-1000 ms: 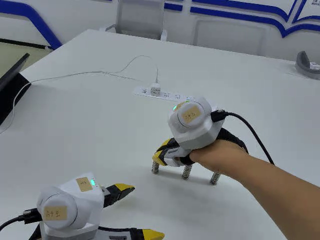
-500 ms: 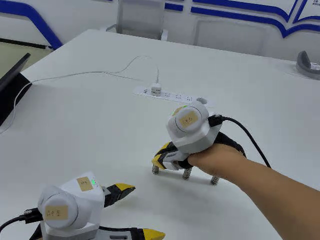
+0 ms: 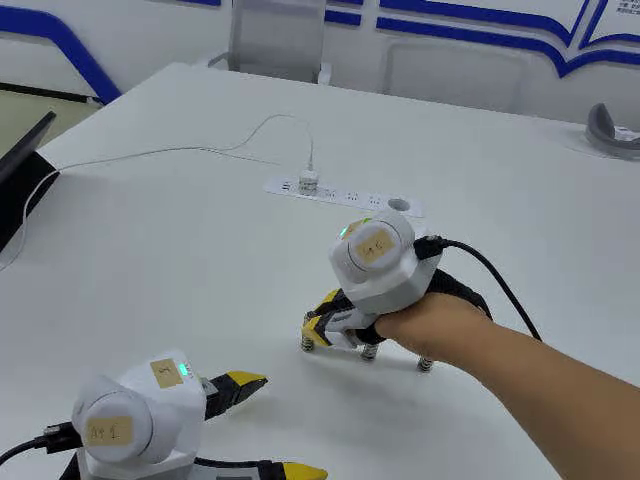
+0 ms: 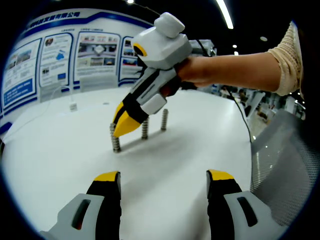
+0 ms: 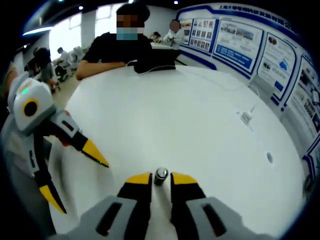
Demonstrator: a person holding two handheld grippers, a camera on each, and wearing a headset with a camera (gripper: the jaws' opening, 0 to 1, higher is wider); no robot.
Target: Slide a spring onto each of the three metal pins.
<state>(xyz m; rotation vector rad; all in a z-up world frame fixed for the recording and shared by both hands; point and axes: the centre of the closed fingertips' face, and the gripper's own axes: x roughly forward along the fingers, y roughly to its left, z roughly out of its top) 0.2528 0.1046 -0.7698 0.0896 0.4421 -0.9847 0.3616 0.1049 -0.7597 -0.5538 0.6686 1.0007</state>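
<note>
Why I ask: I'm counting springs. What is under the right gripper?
Three spring-wrapped pins stand under the right gripper, one pin's top between its jaws. In the head view the gripper and hand cover their tops.

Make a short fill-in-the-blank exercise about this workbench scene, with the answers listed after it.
1. The white table carries ____ upright pins.
2. The right gripper has its jaws closed around the top of one ____.
3. The left gripper has its jaws ____ and holds nothing.
4. Both grippers' jaw tips are coloured ____.

Missing words: three; pin; open; yellow.
</note>
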